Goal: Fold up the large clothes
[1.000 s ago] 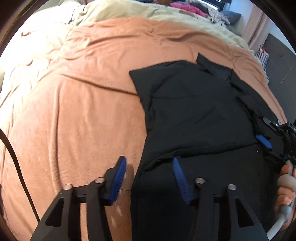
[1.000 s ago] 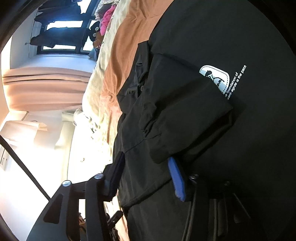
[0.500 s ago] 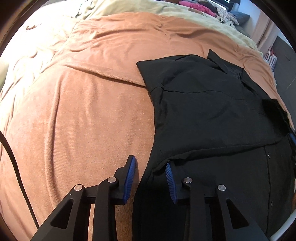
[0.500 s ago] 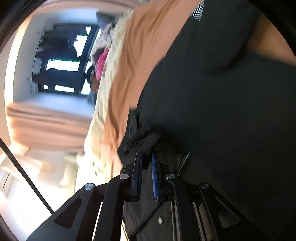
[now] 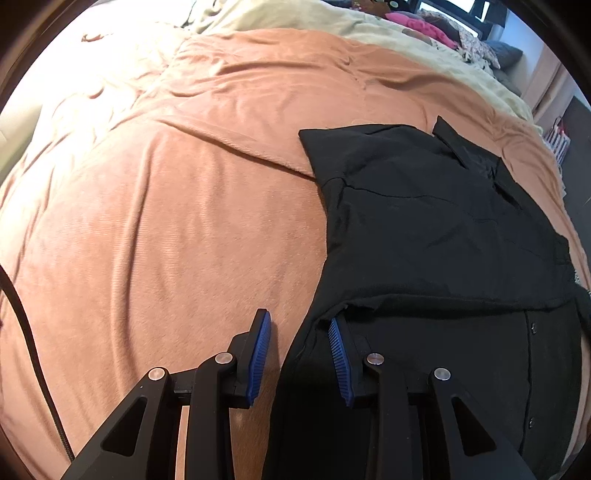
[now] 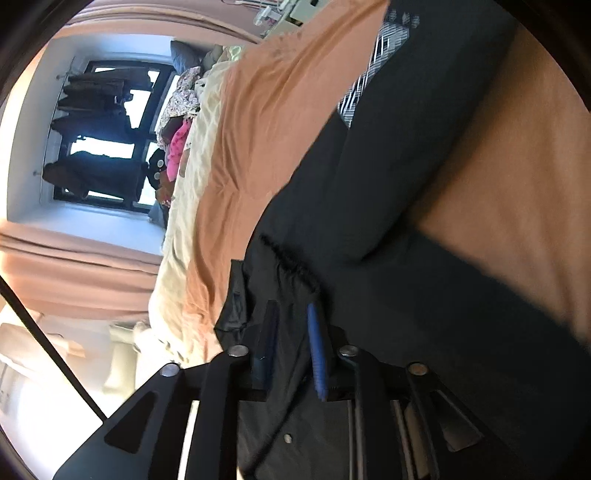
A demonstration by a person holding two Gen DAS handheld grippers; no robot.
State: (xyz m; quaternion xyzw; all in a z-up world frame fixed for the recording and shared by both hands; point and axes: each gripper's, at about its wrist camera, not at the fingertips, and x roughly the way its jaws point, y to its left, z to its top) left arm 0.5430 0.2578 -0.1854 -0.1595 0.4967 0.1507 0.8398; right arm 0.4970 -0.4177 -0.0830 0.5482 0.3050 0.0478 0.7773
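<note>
Garment: black jacket [image 5: 436,236] lies on the orange blanket [image 5: 166,221], 1 panel already folded across its body.
Left gripper [image 5: 300,332]: jaws apart, straddling the jacket's near edge, gripping nothing.
Right gripper [image 6: 291,325]: blurred view; fabric bunched between its fingers, apparently pinched.
Progress: partly folded; further folds remain.

Orange blanket [image 5: 184,221] over cream bedding [image 5: 332,22], pink clothes [image 5: 417,26] beyond.
</note>
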